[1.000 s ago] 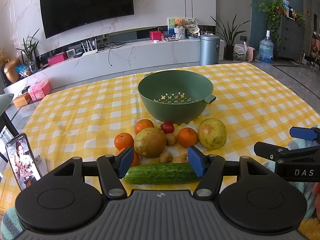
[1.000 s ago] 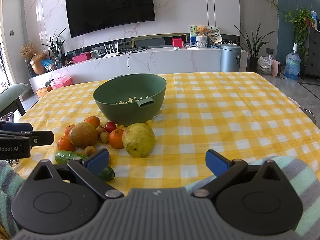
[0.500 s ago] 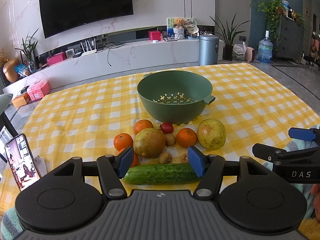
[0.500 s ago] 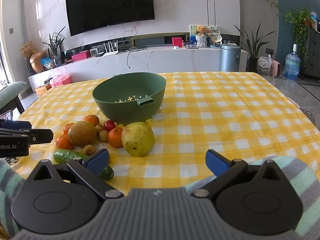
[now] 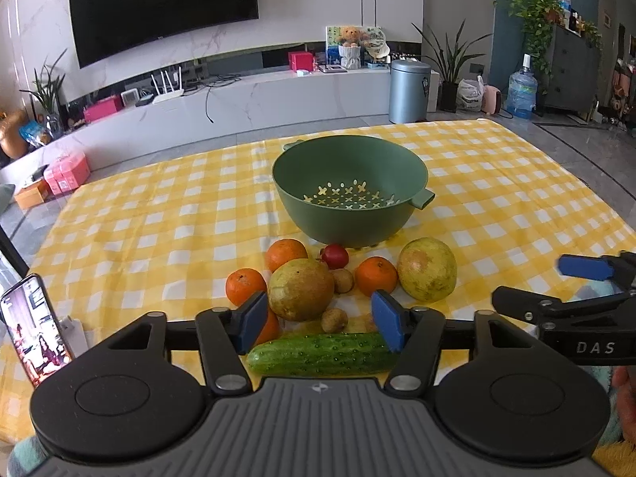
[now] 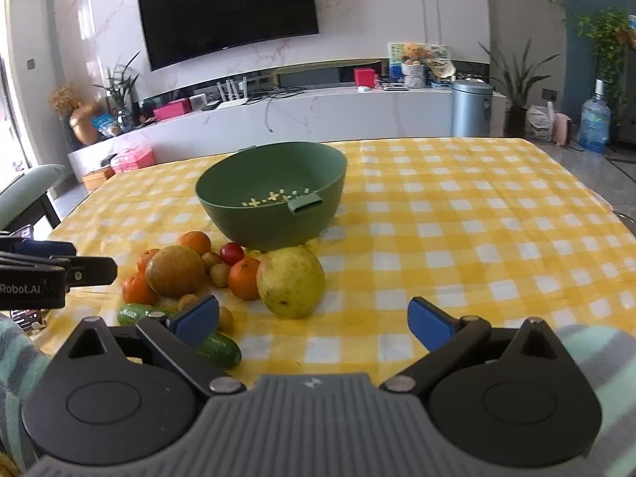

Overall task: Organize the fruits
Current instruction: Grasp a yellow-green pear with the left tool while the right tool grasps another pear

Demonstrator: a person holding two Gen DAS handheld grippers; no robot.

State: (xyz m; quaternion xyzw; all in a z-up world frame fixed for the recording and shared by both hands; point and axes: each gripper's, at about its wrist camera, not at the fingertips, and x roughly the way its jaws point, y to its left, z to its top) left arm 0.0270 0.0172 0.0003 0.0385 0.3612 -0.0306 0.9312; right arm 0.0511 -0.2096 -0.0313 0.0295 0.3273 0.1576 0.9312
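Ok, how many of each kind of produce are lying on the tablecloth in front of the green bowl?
Oranges: 4
Large yellow-green fruits: 2
Small brown fruits: 4
Small red fruit: 1
Cucumber: 1
Total: 12

Yellow checked cloth (image 5: 497,183) on the table, phone (image 5: 33,328) propped at its left edge, big TV (image 5: 159,8) on the marble wall, grey bin (image 5: 409,91) and water jug (image 5: 521,93) on the floor behind.
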